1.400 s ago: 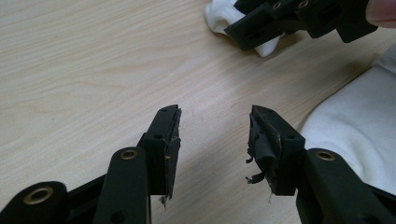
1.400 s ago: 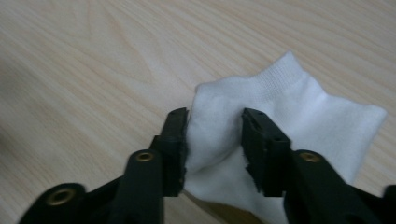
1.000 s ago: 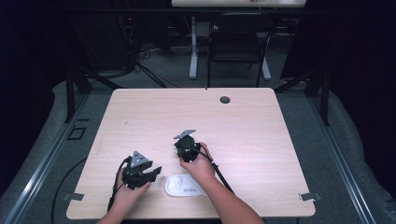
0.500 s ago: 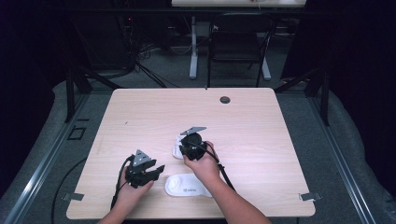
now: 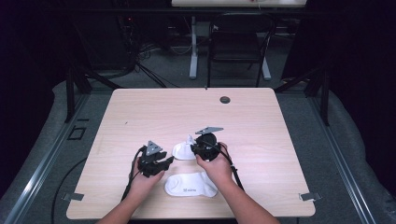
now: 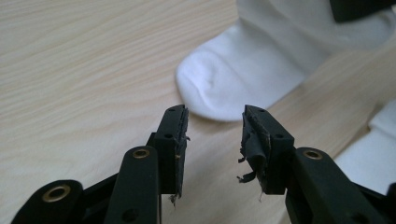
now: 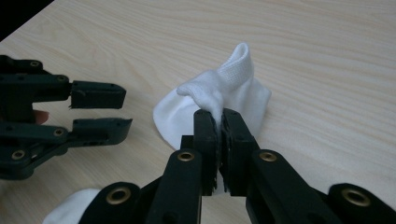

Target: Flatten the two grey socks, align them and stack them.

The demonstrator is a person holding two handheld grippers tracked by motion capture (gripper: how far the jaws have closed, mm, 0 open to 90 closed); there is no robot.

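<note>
Right gripper [image 7: 219,122] is pinching a small white sock [image 7: 219,95], its jaws pressed tight on a fold of the cuff and lifting that fold into a soft peak while the toe end is resting on the table [image 5: 140,112]. Left gripper [image 6: 212,135] is pointing at the same sock's rounded toe with nothing between its jaws; they have just been closing partway and are standing apart, a little short of the cloth.

Seen from the high view, the wide wooden table is carrying very little. The held sock [image 5: 184,150] is lying near the middle, somewhat toward the near edge, between the two grippers. A second sock [image 5: 190,185] is lying flat just beside the near edge, close to the person's right forearm. A small dark disc [image 5: 225,99] is sitting well apart by the far edge.

Judging by how it is bunching and drooping, the sock is light, limp and stretchy, not fragile and not slippery; it is likely to sag from any single hold. The ribbed cuff and the toe seem the best places to grip, one end for each gripper.

Open room is lying toward the far edge and both side edges; the near edge is crowded by the second sock and the forearms.
</note>
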